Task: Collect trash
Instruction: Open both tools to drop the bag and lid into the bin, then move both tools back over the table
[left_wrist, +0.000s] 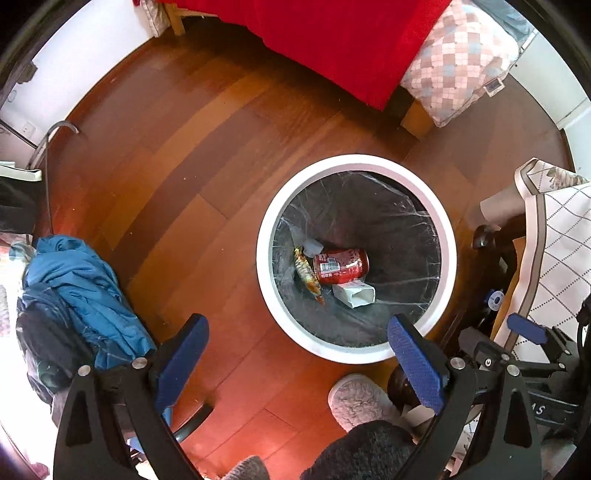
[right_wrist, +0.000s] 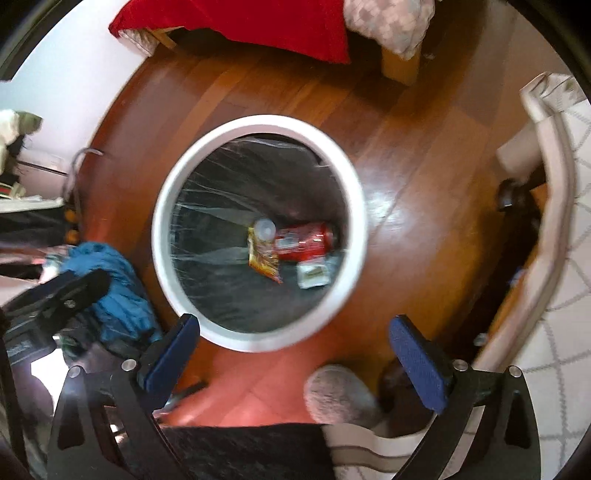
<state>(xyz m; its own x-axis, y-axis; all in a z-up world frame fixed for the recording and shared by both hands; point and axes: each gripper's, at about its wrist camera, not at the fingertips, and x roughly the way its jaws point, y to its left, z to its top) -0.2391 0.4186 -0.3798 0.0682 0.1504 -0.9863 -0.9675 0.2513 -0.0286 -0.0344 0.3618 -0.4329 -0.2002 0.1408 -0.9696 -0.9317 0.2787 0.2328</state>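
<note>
Left gripper (left_wrist: 297, 354) points straight down at a wood floor (left_wrist: 177, 177), jaws wide apart, nothing between the blue pads (left_wrist: 415, 363). Just ahead of the right-hand pad: a round white bin (left_wrist: 275, 295) with a dark liner. In its bottom, a red can (left_wrist: 341, 266) on its side, a snack wrapper (left_wrist: 308, 275) touching the can, a small white carton (left_wrist: 354, 293) just beside. Blue cloth (left_wrist: 85, 280) heaped off to the left. Red bedcover (left_wrist: 332, 40) far ahead. Grey slipper (left_wrist: 356, 400) near the pads.

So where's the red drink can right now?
The red drink can lies on its side at the bottom of the white round bin, between the orange snack wrapper and the small white carton.
</note>
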